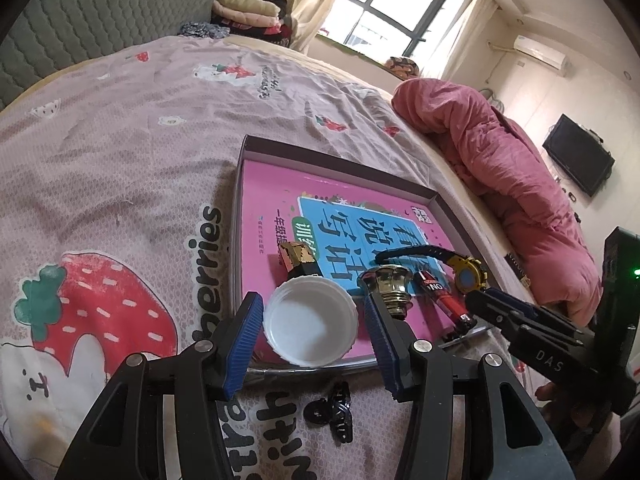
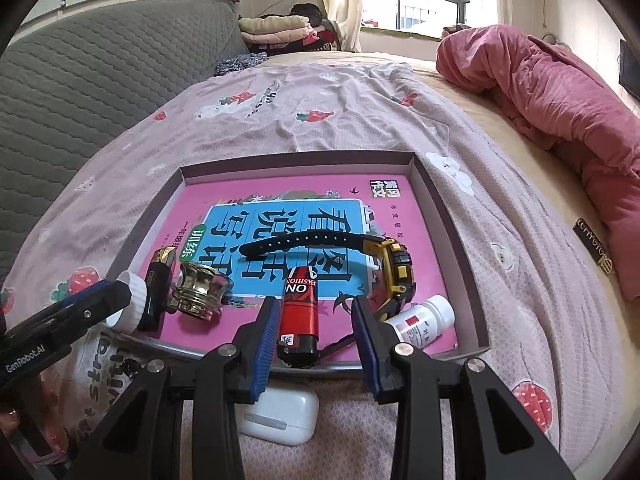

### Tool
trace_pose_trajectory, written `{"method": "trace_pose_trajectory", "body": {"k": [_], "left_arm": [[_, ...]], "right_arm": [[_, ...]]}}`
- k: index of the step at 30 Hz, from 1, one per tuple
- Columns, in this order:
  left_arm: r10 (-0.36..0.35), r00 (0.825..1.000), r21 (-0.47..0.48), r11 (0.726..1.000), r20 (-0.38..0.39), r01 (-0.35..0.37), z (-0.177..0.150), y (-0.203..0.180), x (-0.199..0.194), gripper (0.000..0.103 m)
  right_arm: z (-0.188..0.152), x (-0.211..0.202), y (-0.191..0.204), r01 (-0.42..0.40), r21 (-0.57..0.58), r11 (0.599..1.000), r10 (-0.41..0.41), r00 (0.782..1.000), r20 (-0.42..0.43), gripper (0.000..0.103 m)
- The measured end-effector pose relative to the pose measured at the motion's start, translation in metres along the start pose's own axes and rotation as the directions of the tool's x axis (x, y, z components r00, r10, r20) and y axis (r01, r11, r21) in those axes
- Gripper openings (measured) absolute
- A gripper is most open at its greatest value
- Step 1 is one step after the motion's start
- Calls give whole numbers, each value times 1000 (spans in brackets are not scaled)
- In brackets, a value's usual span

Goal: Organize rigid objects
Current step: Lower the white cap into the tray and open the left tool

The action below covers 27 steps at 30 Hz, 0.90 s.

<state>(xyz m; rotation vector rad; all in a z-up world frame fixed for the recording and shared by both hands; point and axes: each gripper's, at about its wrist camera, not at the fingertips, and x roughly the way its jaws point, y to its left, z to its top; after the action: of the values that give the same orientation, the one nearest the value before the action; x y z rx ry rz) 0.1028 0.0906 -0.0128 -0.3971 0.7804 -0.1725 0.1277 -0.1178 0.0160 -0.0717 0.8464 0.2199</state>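
A shallow box [image 1: 256, 143] [image 2: 448, 216] lined with a pink book lies on the bed. In it are a white cap [image 1: 310, 322] [image 2: 134, 298], a black-gold lighter [image 1: 300, 261] [image 2: 158, 280], a brass knob [image 1: 386, 282] [image 2: 202, 286], a red lighter [image 1: 442, 296] [image 2: 300, 308], a yellow-black watch [image 1: 470, 274] [image 2: 394, 268] and a white pill bottle [image 2: 422, 320]. My left gripper [image 1: 314, 312] is open around the white cap. My right gripper [image 2: 316, 312] is open around the red lighter, not touching it.
A black hair clip [image 1: 334, 412] lies on the sheet below the left gripper. A white earbud case [image 2: 280, 416] lies under the right gripper. A rolled pink quilt [image 1: 500, 168] [image 2: 560, 92] lies at the right. Folded clothes [image 2: 280, 28] sit at the head.
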Motion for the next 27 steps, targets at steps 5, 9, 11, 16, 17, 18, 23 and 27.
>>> {"method": "trace_pose_trajectory", "body": {"k": [5,9,11,16,17,18,23,27], "left_arm": [[3,1000,4,1000,-2,-3,1,0,0,54],[9,1000,12,1000,-4,-9,0,-2,0,54],[9,1000,12,1000,-5,-9,0,-3,0,54],[11,1000,12,1000,-7,-11,1,-3,1,55],[9,1000,11,1000,-7,-9,1,-3,1,56],[6,1000,12,1000,-7,-6,0,-3,1,57],[17,1000,29,999,-4,-17,0,-6,2,60],[28,1000,42,999,-1,-28,-1,-8,1,60]], "right_arm": [[0,-7,-4,3,12,1000,-4,1000,16,37],[0,-14,-10,2,25,1000,-3,1000,30,41],[-1,-17,-12,0,29,1000,-1,999,41,47],[-5,-25,-14,-9,17,1000,8,999,52,48],[-7,-27,-14,-6,15,1000,6,999,53,48],[-7,-28,-14,-6,14,1000,5,998,55,48],[-12,-32,-15,-4,10,1000,4,999,48,50],[-13,-34,-15,-12,7,1000,12,999,41,50]]}}
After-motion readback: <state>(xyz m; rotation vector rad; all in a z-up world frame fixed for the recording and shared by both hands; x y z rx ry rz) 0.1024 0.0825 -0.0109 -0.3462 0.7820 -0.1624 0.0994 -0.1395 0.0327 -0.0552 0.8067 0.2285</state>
